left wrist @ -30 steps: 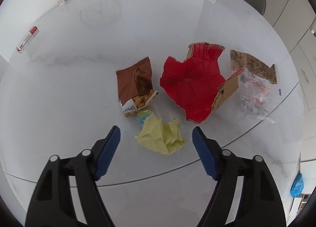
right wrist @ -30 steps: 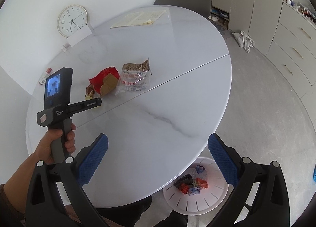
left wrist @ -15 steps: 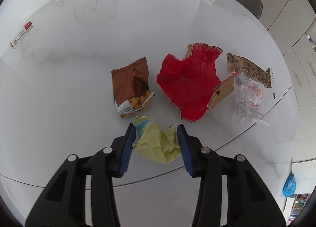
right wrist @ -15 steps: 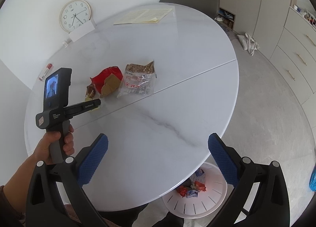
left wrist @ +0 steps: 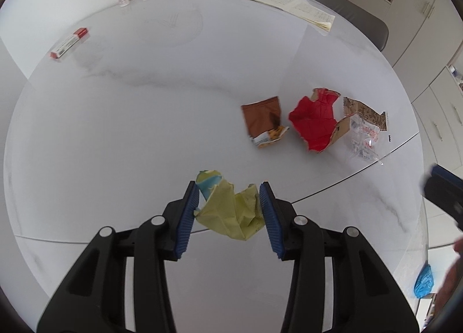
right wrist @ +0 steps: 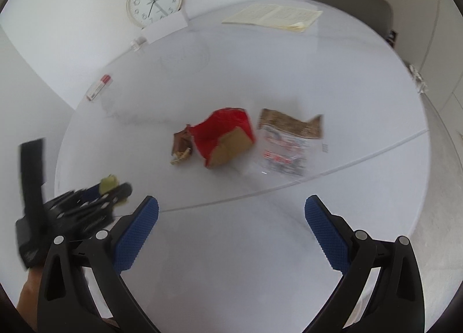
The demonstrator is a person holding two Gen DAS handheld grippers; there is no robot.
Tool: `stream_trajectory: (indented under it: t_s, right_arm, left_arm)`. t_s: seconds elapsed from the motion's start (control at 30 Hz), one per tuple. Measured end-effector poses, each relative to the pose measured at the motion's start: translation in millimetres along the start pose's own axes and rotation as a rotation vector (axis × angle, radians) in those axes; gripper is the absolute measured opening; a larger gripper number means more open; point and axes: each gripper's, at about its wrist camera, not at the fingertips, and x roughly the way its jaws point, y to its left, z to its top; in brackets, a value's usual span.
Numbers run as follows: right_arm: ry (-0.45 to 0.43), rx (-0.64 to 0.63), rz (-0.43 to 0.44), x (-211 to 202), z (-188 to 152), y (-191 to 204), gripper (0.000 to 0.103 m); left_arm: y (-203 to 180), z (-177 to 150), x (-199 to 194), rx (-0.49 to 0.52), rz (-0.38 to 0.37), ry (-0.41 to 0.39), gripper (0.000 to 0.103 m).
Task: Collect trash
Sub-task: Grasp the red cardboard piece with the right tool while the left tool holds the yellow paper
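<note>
My left gripper (left wrist: 230, 211) is shut on a crumpled yellow paper (left wrist: 231, 211) and holds it above the white round table (left wrist: 144, 130). It also shows at the left of the right wrist view (right wrist: 115, 189) with the yellow paper (right wrist: 108, 182) between its fingers. On the table lie a brown snack wrapper (left wrist: 264, 121), a red torn paper bag (left wrist: 317, 119) and a clear plastic wrapper with a brown top (left wrist: 364, 130). The same pieces show in the right wrist view: brown wrapper (right wrist: 182, 145), red bag (right wrist: 222, 133), clear wrapper (right wrist: 285, 145). My right gripper (right wrist: 231, 234) is open and empty above the table's near half.
A wall clock (right wrist: 154, 0) and a white card (right wrist: 165, 26) stand at the table's far edge. A small red and white box (left wrist: 69, 43) lies far left. An open booklet (left wrist: 289, 7) lies far right before a grey chair (left wrist: 347, 12). Cabinets (left wrist: 434, 87) stand right.
My left gripper closed on the yellow paper and lifted it back away from the other trash. My right gripper swung left and forward over the table; the bin left its view.
</note>
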Motion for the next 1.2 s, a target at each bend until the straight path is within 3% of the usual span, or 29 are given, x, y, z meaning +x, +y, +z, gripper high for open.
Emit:
stream_trajectory:
  t_s: [0.3, 0.67, 0.9, 1.2]
  right_arm:
    - [0.112, 0.089, 0.131, 83, 13, 14, 0.1]
    - [0.121, 0.143, 0.006, 118, 47, -10, 0.1]
    - [0.12, -0.015, -0.053, 124, 56, 10, 0.1]
    - [0.189, -0.237, -0.148, 149, 51, 24, 0.1]
  left_arm:
    - [39, -16, -12, -0.008, -0.015, 0.028, 0.043]
    - [32, 0, 0, 0.09, -0.075, 0.033, 0.043]
    - [31, 7, -3, 0.123, -0.097, 0.019, 0.043]
    - [40, 11, -1, 0.111, -0.097, 0.026, 0.043]
